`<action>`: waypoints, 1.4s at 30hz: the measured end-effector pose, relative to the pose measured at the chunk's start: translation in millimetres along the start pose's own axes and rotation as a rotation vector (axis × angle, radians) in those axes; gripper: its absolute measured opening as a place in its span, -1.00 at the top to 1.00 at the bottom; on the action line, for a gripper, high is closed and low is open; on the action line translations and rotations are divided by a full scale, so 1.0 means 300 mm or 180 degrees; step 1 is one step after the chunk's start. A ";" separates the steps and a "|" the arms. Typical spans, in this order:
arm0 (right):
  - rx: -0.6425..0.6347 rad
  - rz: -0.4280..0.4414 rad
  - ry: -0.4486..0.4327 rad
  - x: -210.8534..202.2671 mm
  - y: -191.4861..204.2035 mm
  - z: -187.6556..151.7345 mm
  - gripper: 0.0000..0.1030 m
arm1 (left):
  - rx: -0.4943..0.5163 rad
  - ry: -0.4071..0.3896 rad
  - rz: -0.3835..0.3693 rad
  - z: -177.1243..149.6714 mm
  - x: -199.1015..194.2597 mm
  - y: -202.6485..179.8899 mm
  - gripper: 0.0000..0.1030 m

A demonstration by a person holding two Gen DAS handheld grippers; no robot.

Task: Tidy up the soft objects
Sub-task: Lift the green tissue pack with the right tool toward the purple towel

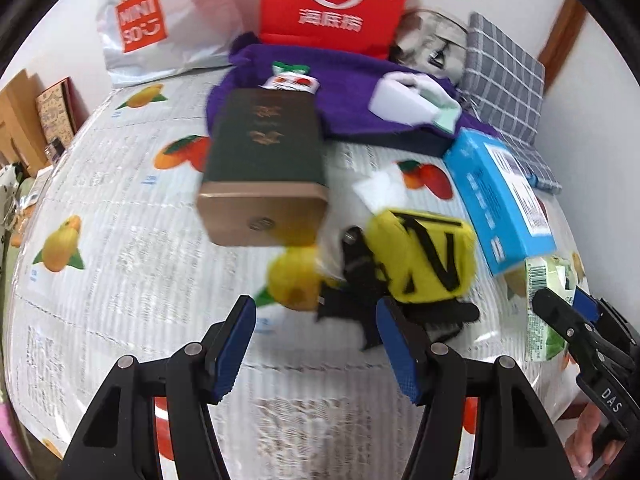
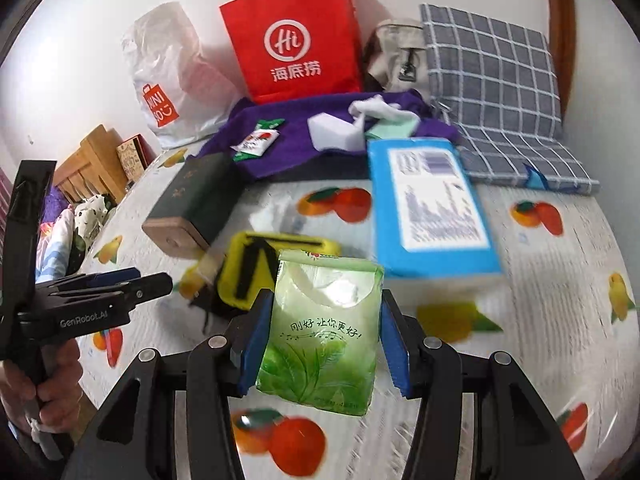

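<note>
A dark green box (image 1: 266, 152) lies on the fruit-print bedsheet (image 1: 100, 200); a red bag (image 2: 294, 40) and white shopping bag (image 2: 168, 76) stand against the wall.

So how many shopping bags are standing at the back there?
2: the red bag stands against the wall in the middle, and the white plastic bag slumps just left of it. Others may be hidden behind.

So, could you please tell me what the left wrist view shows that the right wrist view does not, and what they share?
Only the left wrist view shows the left gripper head-on, its jaws apart with nothing between them. Only the right wrist view shows the front of the green tissue pack clamped in the right gripper. Both show the yellow pouch, dark green box, blue box, purple cloth and red bag.
</note>
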State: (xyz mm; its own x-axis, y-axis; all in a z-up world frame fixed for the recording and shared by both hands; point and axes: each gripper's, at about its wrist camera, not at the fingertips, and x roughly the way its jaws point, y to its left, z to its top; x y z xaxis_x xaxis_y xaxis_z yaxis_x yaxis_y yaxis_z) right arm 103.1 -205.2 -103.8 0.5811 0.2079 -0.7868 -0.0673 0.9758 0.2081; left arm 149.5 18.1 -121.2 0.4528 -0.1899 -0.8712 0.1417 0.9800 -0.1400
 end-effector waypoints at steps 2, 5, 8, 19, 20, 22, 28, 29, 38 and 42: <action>0.0002 -0.0032 -0.0009 -0.017 -0.026 -0.028 0.00 | 0.0073 0.0019 0.0007 -0.011 0.014 -0.039 -0.17; 0.0086 -0.0030 -0.0018 -0.032 -0.075 -0.069 0.00 | 0.0115 0.0073 0.0022 -0.020 0.036 -0.074 -0.17; 0.0172 -0.0088 0.0020 -0.028 -0.125 -0.109 0.00 | 0.0132 0.0108 0.0031 -0.027 0.062 -0.100 -0.17; 0.0299 -0.0210 0.0120 0.030 -0.209 -0.170 0.00 | 0.0061 0.0082 -0.0016 -0.029 0.105 -0.084 0.62; 0.0301 -0.0210 0.0124 0.034 -0.210 -0.172 0.00 | 0.0082 0.0073 0.0030 -0.030 0.101 -0.081 0.63; 0.0300 -0.0206 0.0125 0.042 -0.210 -0.174 0.00 | 0.0099 0.0054 0.0122 -0.032 0.101 -0.074 0.68; 0.0323 -0.0160 0.0126 0.050 -0.223 -0.175 -0.01 | 0.0081 0.0045 0.0071 -0.022 0.115 -0.056 0.72; 0.0331 -0.0153 0.0126 0.053 -0.225 -0.174 -0.01 | 0.0080 0.0049 0.0067 -0.017 0.119 -0.060 0.72; 0.0310 -0.0153 0.0133 0.073 -0.229 -0.170 -0.03 | 0.0120 0.0004 0.0143 0.028 0.157 -0.080 0.83; 0.0250 -0.0152 0.0155 0.074 -0.224 -0.166 -0.05 | 0.0124 -0.0020 0.0134 0.023 0.149 -0.065 0.91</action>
State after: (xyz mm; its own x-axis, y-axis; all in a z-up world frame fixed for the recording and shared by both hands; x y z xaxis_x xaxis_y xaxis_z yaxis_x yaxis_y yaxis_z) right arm 80.1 -262.7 -164.2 0.5420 0.1661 -0.8238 0.0245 0.9767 0.2131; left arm 173.1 -9.8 -154.0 0.4647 -0.1489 -0.8728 0.1563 0.9841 -0.0847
